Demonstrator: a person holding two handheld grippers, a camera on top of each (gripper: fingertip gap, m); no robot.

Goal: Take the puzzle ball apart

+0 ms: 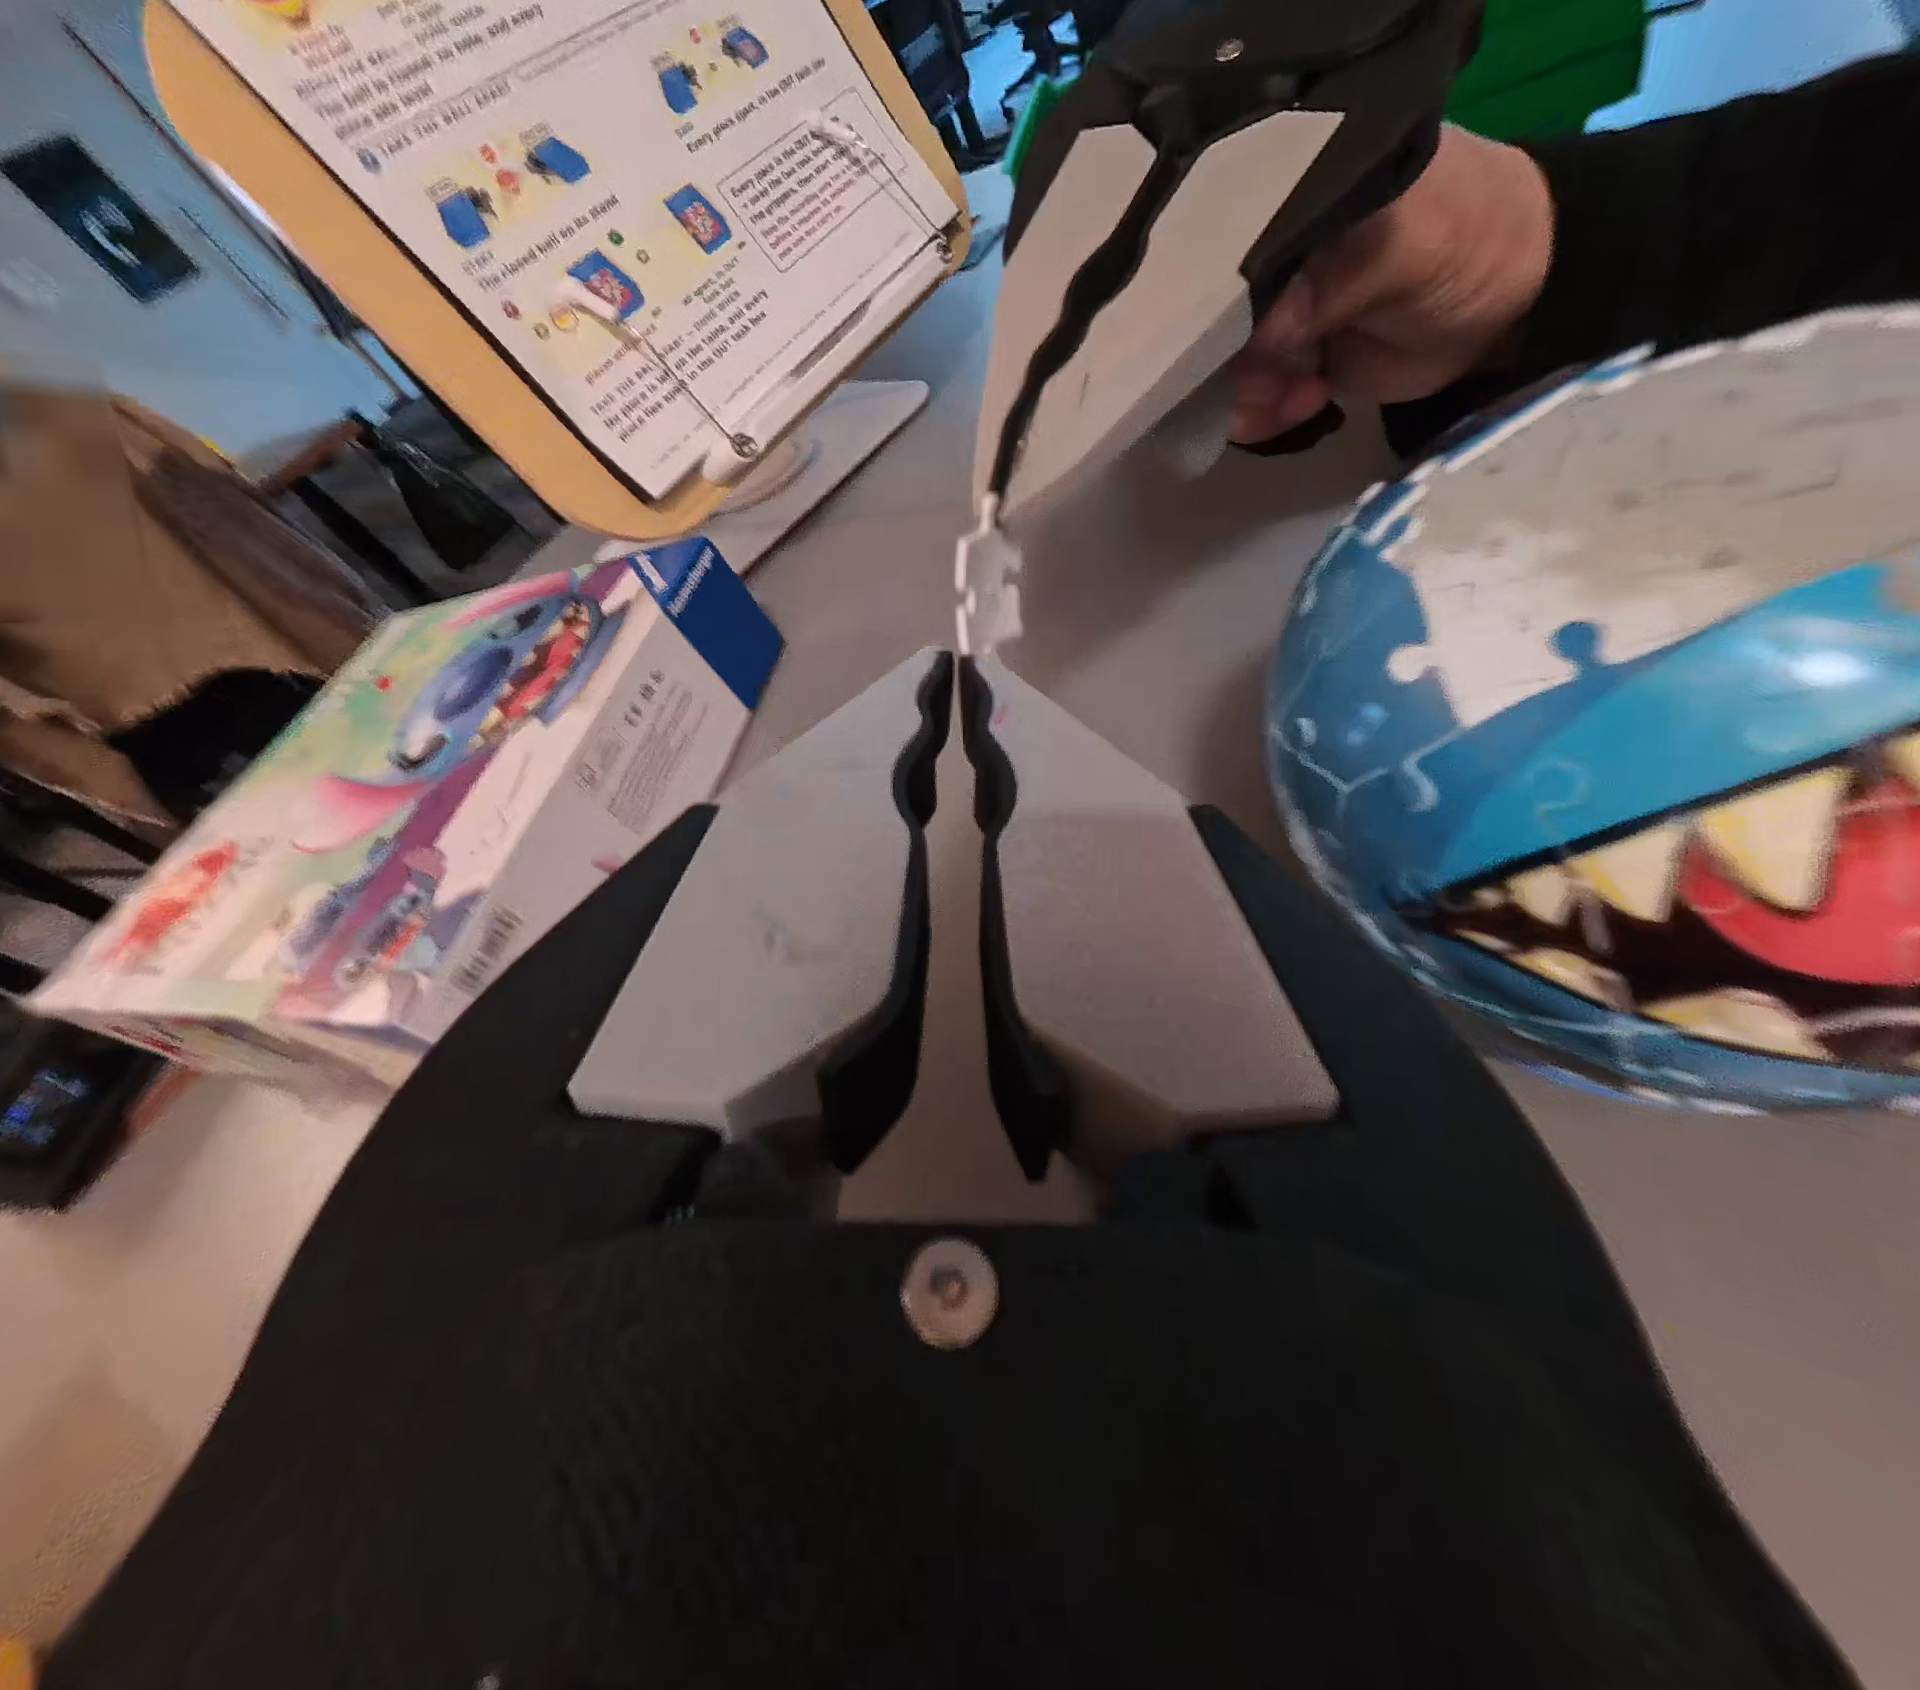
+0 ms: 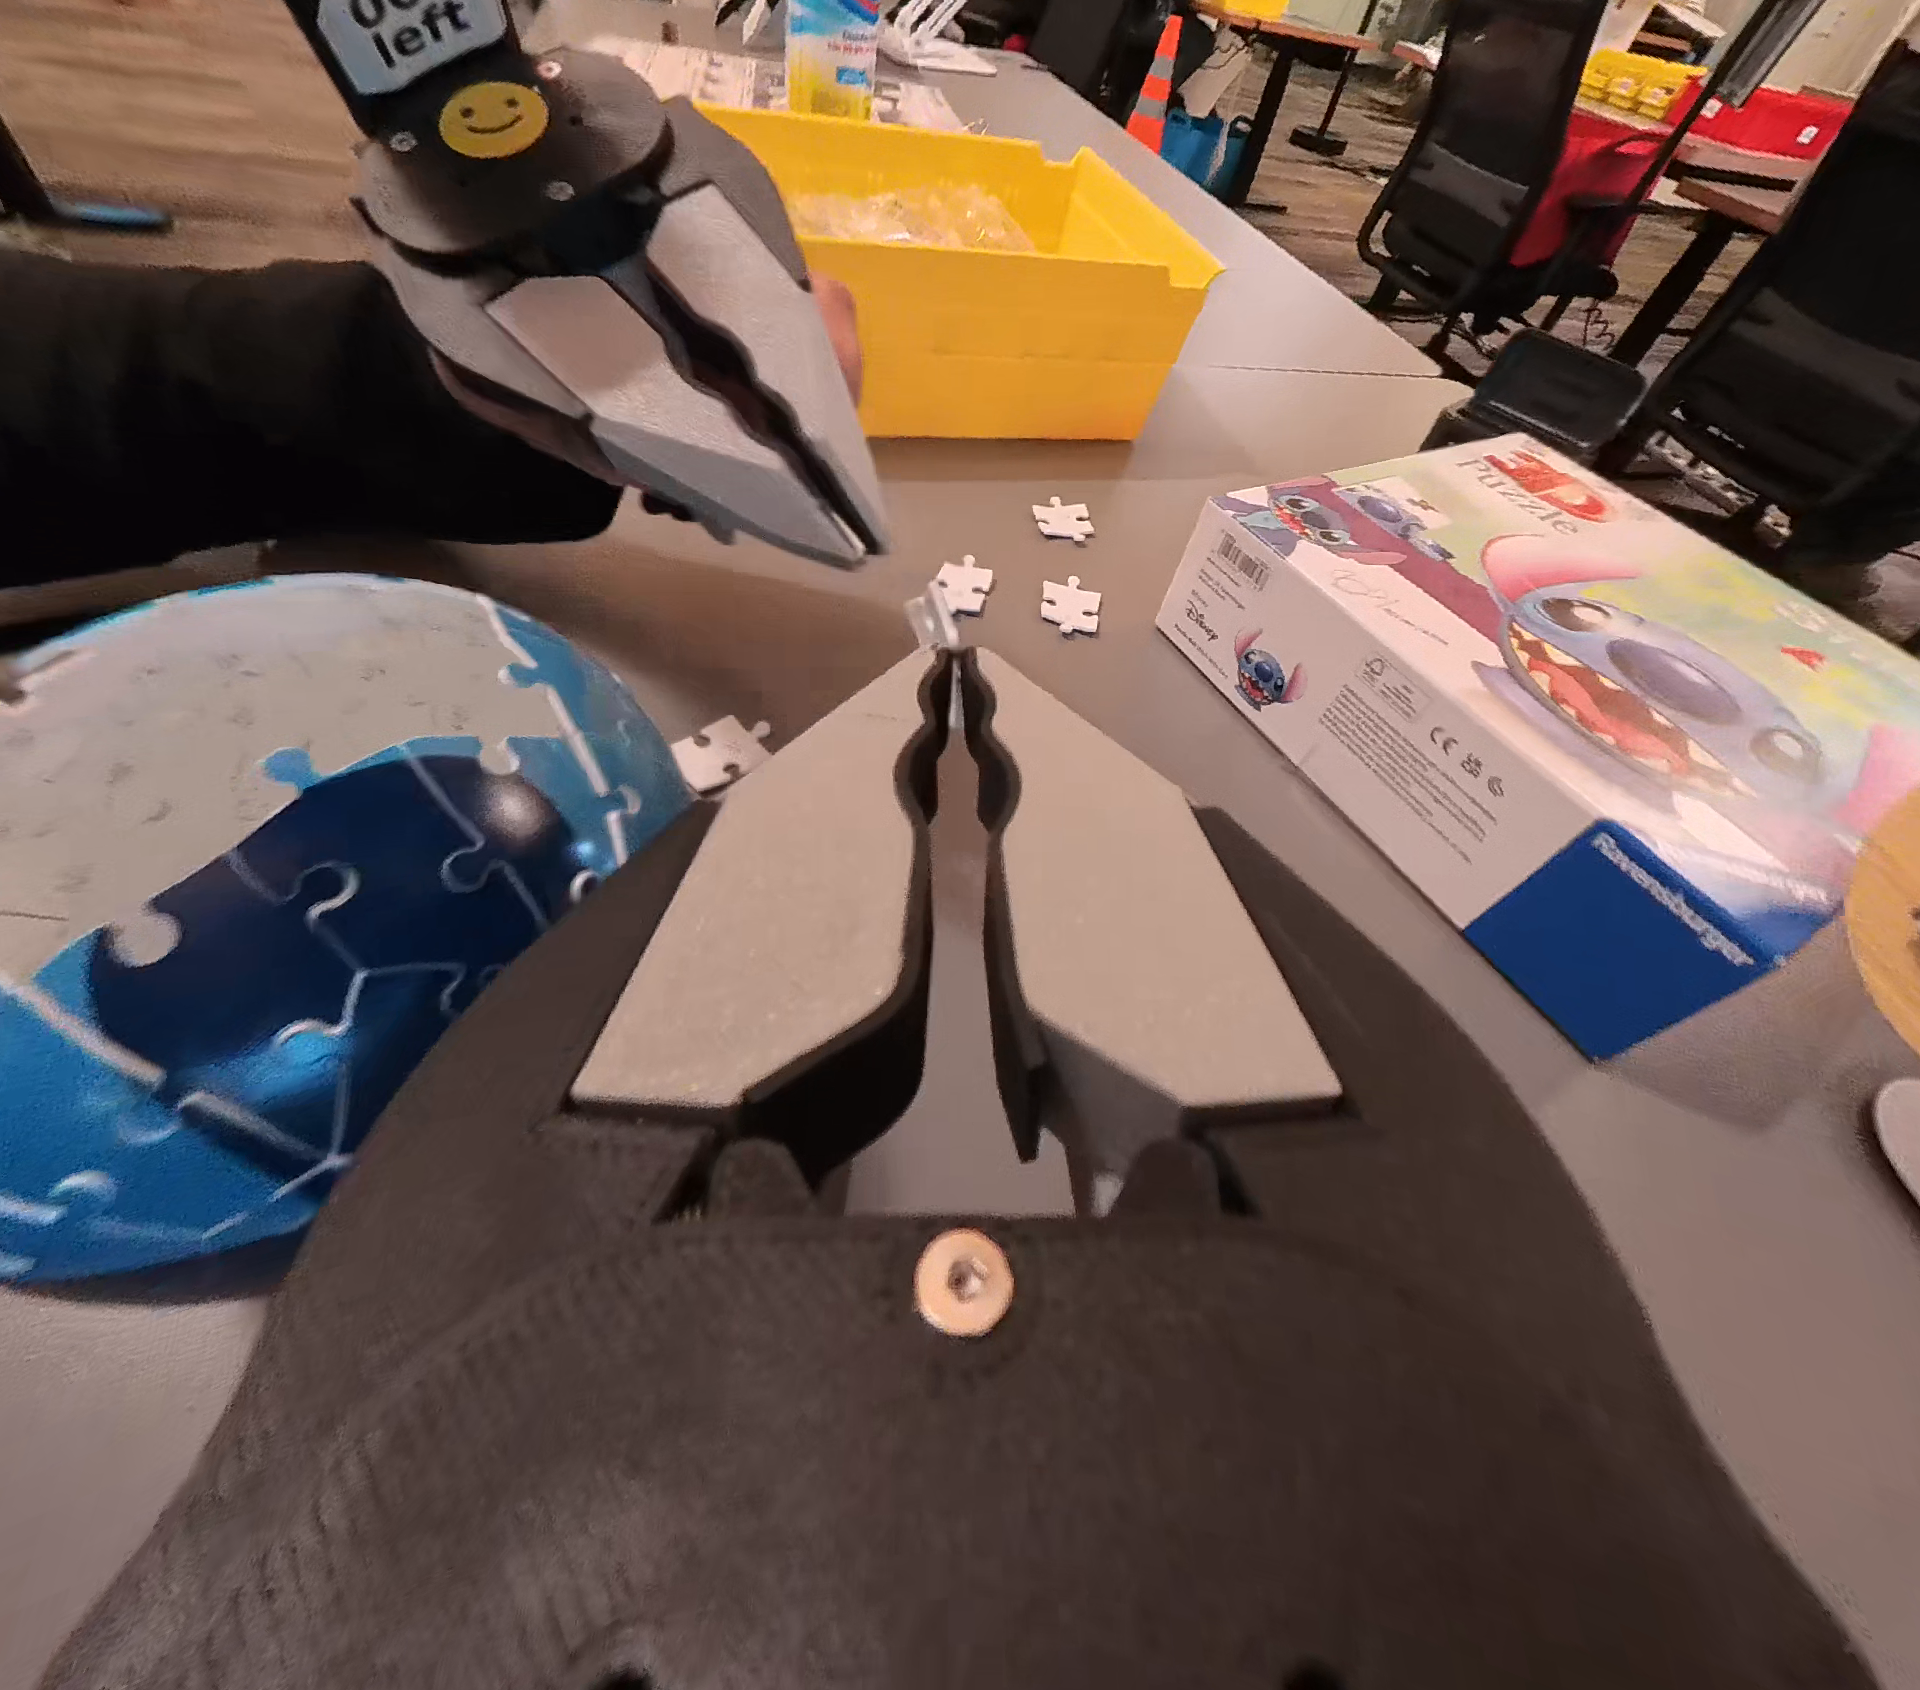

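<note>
— Closest to the left wrist lens, the left gripper: what are its jaws doing?

— Almost together, only a thin slit between the tips, and nothing sits in that slit. Just beyond the tips hangs a white puzzle piece, pinched by the right gripper, which comes down from above.

— And from the right wrist view?

— The right gripper is clamped on that same piece; a sliver of it pokes out past the tips. The left gripper points in from the upper left, tips just beside the piece, and I cannot tell whether they touch it.

— Where is the puzzle ball?

— On the grey table, partly dismantled. In the left wrist view the puzzle ball lies to the right of the left claw, its open top showing a pale inner surface. In the right wrist view it lies to the left of the right claw, blue pieces locked together, near but apart from the tips.

— Anything loose?

— Three white pieces lie flat on the table past the grippers, and one more lies just beside the ball. The puzzle box lies flat to the right, a yellow bin behind.
</note>
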